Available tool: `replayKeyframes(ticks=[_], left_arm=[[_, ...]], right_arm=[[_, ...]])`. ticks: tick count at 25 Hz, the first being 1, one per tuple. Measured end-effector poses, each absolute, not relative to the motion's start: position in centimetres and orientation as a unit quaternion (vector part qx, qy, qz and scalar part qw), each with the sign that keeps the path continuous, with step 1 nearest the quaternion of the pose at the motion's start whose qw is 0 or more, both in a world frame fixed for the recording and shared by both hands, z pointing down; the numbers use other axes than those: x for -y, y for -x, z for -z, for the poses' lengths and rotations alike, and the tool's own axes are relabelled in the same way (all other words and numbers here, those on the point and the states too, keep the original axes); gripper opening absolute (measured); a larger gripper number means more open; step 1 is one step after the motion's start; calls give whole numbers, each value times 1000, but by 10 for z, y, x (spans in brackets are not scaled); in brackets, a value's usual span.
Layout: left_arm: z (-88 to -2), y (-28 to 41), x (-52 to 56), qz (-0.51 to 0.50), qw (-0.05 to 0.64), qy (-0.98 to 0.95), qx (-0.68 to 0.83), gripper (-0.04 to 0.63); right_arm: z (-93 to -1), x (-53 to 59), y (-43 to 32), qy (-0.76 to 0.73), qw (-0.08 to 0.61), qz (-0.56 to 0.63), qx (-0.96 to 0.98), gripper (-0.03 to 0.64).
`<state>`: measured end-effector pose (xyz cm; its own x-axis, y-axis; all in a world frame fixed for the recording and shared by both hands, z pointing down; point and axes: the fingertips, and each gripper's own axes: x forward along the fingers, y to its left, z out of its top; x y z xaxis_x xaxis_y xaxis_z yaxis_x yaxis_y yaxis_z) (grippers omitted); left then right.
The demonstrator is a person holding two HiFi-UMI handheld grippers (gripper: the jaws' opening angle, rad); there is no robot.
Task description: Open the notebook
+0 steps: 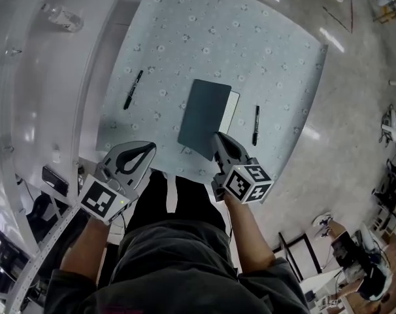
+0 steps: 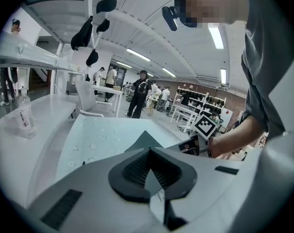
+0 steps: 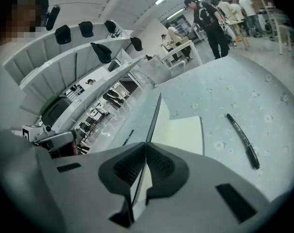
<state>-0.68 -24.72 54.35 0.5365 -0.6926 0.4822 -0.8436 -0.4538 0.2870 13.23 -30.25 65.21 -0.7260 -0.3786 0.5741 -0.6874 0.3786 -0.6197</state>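
Observation:
The notebook lies on the pale flowered table (image 1: pixel 263 51), its dark teal cover (image 1: pixel 203 116) lifted off the white page (image 1: pixel 232 106). My right gripper (image 1: pixel 217 139) is shut on the cover's near edge. In the right gripper view the cover (image 3: pixel 154 115) stands on edge, runs straight into the closed jaws (image 3: pixel 146 147), and the page (image 3: pixel 183 132) lies flat to its right. My left gripper (image 1: pixel 149 148) hovers at the table's near edge, left of the notebook, shut with nothing in it. From the left gripper view (image 2: pixel 149 150) the raised cover (image 2: pixel 146 141) shows just beyond the tips.
One black pen (image 1: pixel 133 89) lies left of the notebook, another (image 1: pixel 256 124) to its right, also in the right gripper view (image 3: pixel 244 141). A plastic bottle (image 1: pixel 62 17) stands on the white counter at the left. People stand in the room beyond the table.

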Motion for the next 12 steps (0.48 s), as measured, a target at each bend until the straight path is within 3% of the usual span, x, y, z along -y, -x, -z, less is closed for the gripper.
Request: replayKeyframes(ticks=[12], left_arm=[[-525, 65, 223, -127, 254, -809, 515, 0]], right_arm=[[-618, 292, -29, -257, 242, -364, 862, 17]])
